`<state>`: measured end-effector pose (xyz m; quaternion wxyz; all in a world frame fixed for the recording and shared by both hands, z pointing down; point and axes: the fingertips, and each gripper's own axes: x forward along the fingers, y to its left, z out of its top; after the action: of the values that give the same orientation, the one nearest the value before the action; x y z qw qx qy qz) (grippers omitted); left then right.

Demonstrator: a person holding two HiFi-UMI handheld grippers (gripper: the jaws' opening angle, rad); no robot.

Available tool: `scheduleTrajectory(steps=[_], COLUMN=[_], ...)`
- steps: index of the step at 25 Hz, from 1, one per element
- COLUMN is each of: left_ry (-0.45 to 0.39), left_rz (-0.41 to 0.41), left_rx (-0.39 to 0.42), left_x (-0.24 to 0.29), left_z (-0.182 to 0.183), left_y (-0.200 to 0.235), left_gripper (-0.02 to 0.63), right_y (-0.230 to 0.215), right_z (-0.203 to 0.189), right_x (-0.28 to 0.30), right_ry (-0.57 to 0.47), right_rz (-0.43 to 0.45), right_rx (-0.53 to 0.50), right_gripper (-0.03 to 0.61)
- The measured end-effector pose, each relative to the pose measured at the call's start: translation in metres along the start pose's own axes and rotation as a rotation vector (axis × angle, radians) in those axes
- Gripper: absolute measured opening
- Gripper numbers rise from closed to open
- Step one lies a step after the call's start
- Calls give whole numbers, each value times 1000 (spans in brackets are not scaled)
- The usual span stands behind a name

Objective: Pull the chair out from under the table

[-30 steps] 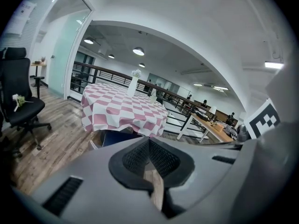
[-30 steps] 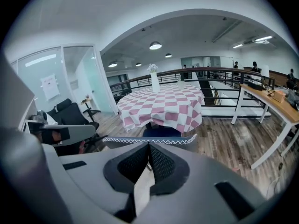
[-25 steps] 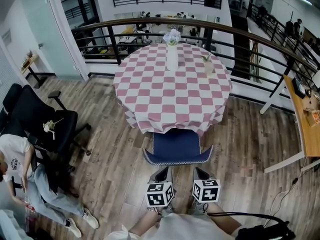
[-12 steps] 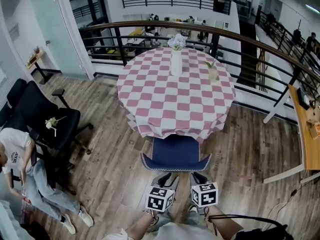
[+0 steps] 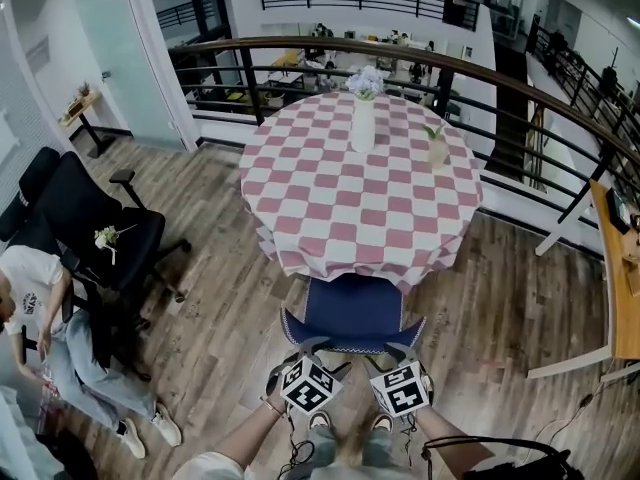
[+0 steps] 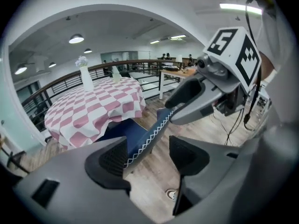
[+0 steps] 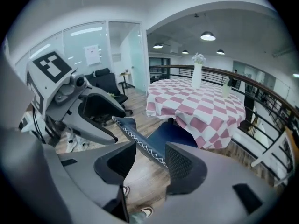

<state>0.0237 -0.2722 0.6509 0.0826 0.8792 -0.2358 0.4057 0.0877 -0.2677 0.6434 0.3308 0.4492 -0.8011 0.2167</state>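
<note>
The left gripper's (image 6: pixel 148 155) jaws are standing apart, having just been opening. The chair's (image 5: pixel 352 313) stitched back rim (image 6: pixel 149 136) is passing between the pads, close to one pad, with a gap showing on the other side. The right gripper's (image 7: pixel 149 164) jaws are likewise standing apart after just opening, and the same rim is running between them, nearer one pad, neither pad pressing on it. In the head view both grippers are sitting side by side at the rim, one toward each end.

The blue chair is standing on the wooden floor (image 5: pixel 220 298), its seat tucked partly under the near edge of the round table (image 5: pixel 330 218), its back facing the person. A white vase (image 5: pixel 362 123) is standing near the tabletop's far edge, a glass (image 5: pixel 437 150) toward its far right edge. A railing (image 5: pixel 520 83) is curving behind the table. A black office chair (image 5: pixel 90 228) and a seated person (image 5: pixel 40 313) are over at the left.
</note>
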Motion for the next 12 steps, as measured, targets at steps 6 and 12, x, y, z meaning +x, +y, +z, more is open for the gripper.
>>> scheduleTrajectory(steps=[6,12], left_ry=[109,220], left_rz=[-61,-136], left_rx=[232,345], left_x=[19,43], left_z=[-6,-13], left_y=[4,6], left_gripper=[279,278], right_y=[6,6], right_z=[-3,-13], right_x=[16,34], right_ry=[106,196], right_rz=[97,161], right_rx=[-199,-375], right_gripper=[184,184])
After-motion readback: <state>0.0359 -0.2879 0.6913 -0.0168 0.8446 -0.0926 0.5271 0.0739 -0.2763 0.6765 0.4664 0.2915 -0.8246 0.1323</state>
